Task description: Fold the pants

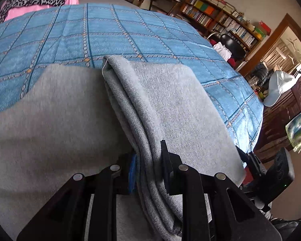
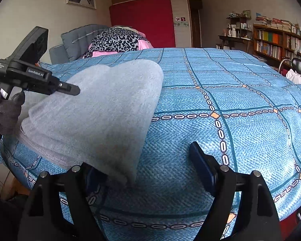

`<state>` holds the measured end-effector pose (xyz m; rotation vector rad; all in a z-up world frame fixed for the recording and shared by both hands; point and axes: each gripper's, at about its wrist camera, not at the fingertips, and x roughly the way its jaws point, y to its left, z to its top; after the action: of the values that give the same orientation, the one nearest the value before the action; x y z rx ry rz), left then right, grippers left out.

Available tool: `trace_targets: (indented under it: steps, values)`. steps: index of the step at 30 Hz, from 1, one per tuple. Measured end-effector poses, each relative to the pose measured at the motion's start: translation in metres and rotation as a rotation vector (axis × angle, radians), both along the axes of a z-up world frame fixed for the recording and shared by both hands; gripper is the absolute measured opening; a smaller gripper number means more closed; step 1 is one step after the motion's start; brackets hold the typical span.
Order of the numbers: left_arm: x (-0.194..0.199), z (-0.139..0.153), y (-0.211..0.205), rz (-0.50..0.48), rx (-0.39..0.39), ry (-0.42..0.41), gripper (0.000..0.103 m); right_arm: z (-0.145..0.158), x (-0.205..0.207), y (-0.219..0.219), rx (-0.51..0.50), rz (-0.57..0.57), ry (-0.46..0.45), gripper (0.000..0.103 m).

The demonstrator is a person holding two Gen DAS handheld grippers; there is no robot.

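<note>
The grey pants lie on the blue patterned bedspread. My left gripper is shut on a thick folded edge of the pants, several layers bunched between its fingers. In the right wrist view the pants form a folded grey mound at left, with the left gripper's body above their far side. My right gripper is open and empty. One corner of the pants lies just inside its left finger, and the bedspread shows between the fingers.
A leopard-print and pink bedding pile sits at the bed's head. Bookshelves and a black chair stand beyond the far side. The bed's edge drops off at right, by a white cap.
</note>
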<state>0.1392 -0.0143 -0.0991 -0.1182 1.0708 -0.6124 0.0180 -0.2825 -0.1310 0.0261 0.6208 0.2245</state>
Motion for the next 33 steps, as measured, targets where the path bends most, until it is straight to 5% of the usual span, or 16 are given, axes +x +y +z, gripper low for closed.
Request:
trace_targets:
  steps: [13, 24, 27, 29, 33]
  values:
    - [-0.005, 0.012, 0.034, 0.041, -0.067, -0.063, 0.021, -0.001, 0.005, -0.003, -0.033, -0.045, 0.008, 0.083]
    - [-0.010, -0.012, 0.040, 0.038, -0.057, -0.051, 0.026, 0.001, -0.004, -0.010, -0.056, 0.009, 0.014, 0.084]
    - [-0.014, -0.008, 0.037, 0.038, -0.025, -0.076, 0.034, 0.007, -0.014, -0.012, -0.064, 0.060, 0.003, 0.084]
    - [-0.018, -0.004, 0.036, 0.037, -0.005, -0.098, 0.052, 0.012, -0.021, -0.017, -0.028, 0.100, 0.015, 0.084]
    - [-0.029, 0.007, 0.037, 0.056, 0.037, -0.153, 0.057, 0.023, -0.023, -0.028, 0.085, 0.124, 0.013, 0.084]
